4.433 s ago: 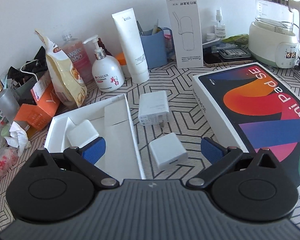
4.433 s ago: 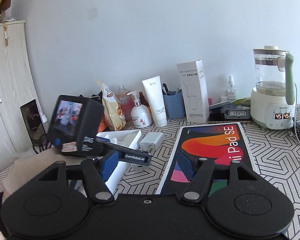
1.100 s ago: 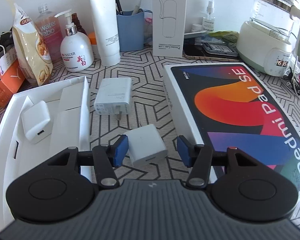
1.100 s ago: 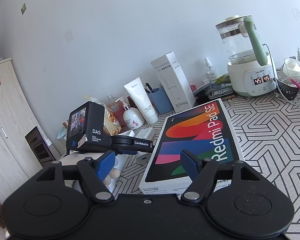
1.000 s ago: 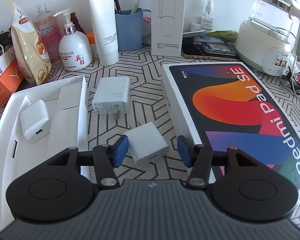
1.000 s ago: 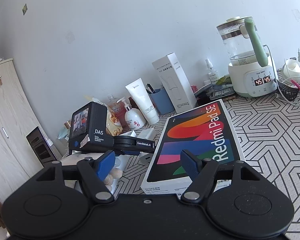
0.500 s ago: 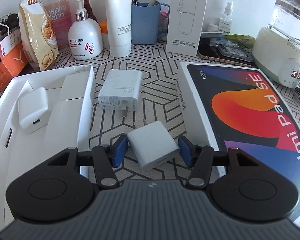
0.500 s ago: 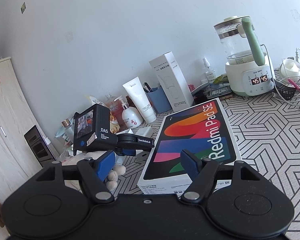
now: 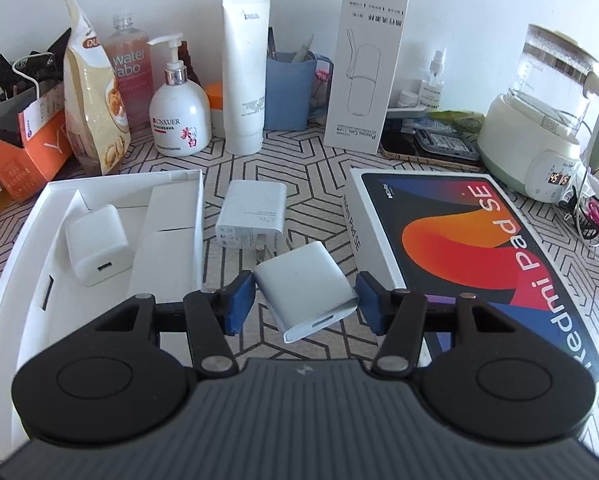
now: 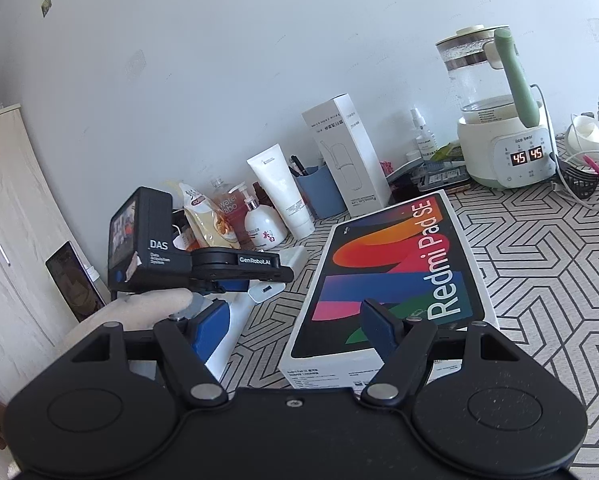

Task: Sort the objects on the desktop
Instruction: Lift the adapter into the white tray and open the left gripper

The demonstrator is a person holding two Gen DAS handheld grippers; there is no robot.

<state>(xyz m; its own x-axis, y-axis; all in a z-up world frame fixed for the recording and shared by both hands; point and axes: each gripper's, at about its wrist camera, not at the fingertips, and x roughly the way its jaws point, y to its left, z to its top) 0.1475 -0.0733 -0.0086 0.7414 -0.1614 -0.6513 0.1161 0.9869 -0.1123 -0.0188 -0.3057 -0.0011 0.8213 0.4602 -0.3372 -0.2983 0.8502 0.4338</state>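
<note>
Now our left gripper (image 9: 305,300) pinches a small white charger (image 9: 304,290) between a white tray (image 9: 23,240) and the Redmi Pad box (image 9: 471,248), a larger plug adapter (image 9: 251,216) just behind. Our right gripper (image 10: 295,324) hangs wide, holding nothing.

My two handheld grippers: black plastic bodies, blue finger pads.

My left gripper (image 9: 305,300) has a ribbed grey-black housing, two round black discs, black linkage arms with silver rivets, blue pads (image 9: 239,302). My right gripper (image 10: 293,326) is the same build, a small screw at centre, dusty specks on its discs. From the right view, the left unit's side reads "DAS" and "GenRobot.AI", with a small screen. My left hand (image 10: 155,306) wears a pale glove.
</note>
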